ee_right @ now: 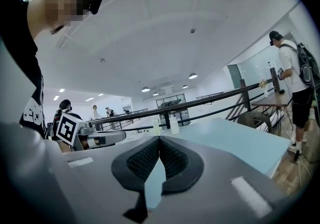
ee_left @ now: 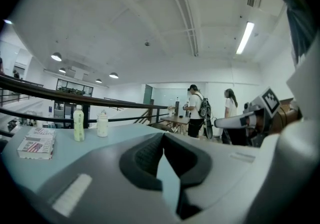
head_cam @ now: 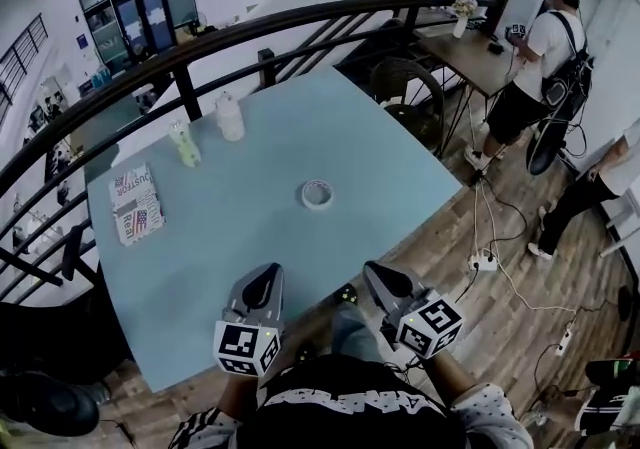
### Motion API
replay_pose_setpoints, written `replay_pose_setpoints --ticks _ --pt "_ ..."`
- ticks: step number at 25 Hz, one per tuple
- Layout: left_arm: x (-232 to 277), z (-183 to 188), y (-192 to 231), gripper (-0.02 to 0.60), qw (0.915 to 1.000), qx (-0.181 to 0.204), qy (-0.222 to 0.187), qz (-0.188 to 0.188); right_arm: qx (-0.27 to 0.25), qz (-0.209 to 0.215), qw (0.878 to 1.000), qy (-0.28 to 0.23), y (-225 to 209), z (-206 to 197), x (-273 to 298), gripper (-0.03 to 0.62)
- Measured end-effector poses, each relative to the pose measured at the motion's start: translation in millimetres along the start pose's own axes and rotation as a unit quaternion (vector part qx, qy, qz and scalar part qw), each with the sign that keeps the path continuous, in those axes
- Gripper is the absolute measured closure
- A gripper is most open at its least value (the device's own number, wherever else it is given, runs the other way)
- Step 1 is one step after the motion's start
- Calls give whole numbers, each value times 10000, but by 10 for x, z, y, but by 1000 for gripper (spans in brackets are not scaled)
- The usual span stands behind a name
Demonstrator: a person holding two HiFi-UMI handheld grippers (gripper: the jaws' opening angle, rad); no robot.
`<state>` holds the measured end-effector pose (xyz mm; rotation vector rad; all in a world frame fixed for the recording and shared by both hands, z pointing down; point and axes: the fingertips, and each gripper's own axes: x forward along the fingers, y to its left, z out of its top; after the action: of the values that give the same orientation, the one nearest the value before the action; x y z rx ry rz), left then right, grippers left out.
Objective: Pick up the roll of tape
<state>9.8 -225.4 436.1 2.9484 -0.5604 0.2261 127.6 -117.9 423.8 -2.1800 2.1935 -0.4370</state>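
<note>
While both grippers hover at the near edge of the light blue table [head_cam: 400,152], the roll of tape [head_cam: 317,194] lies flat near the table's middle, well apart from both of them. The left gripper [head_cam: 268,277] and the right gripper [head_cam: 378,275] each have their jaws pressed together at the tips, with nothing between. A green bottle [head_cam: 184,144], a white bottle [head_cam: 230,117] and a printed box [head_cam: 135,203] sit toward the far left.

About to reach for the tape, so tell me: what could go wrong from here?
The right gripper is shut: unless it opens first, it may just push the roll of tape across the table. The roll lies flat and low, so the fingers could scrape the table or slip off its rim.
</note>
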Motion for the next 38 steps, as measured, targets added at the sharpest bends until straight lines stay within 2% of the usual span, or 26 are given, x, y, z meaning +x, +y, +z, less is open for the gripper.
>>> replay_pose_setpoints --ticks 5,9,12,16,23,32,35,38 --pt "42 22 266 581 9982 21 62 600 44 546 9984 129 -155 -17 460 577" --pt "152 -4 483 581 9935 -50 127 1130 -119 975 9946 320 -308 -54 856 577" --pt "319 -30 544 581 9908 -82 113 1344 -258 1125 9921 496 -497 -150 1064 577" --pt "431 -141 556 581 9864 -251 319 1593 -318 1407 9864 794 -697 -288 1329 569" --pt "550 -128 786 581 9774 -223 146 2096 -486 1619 9770 1298 -1001 -639 1788 559" --pt "615 -148 838 581 9669 -271 220 2527 -836 1751 9670 1652 -1293 -894 2238 540" --pt "608 -151 854 581 9626 -248 229 2689 -1200 1767 9613 1741 -1391 -971 2366 539" --pt "584 -127 879 581 9570 -250 231 2881 -1640 1899 9484 1939 -1430 -1083 2474 537"
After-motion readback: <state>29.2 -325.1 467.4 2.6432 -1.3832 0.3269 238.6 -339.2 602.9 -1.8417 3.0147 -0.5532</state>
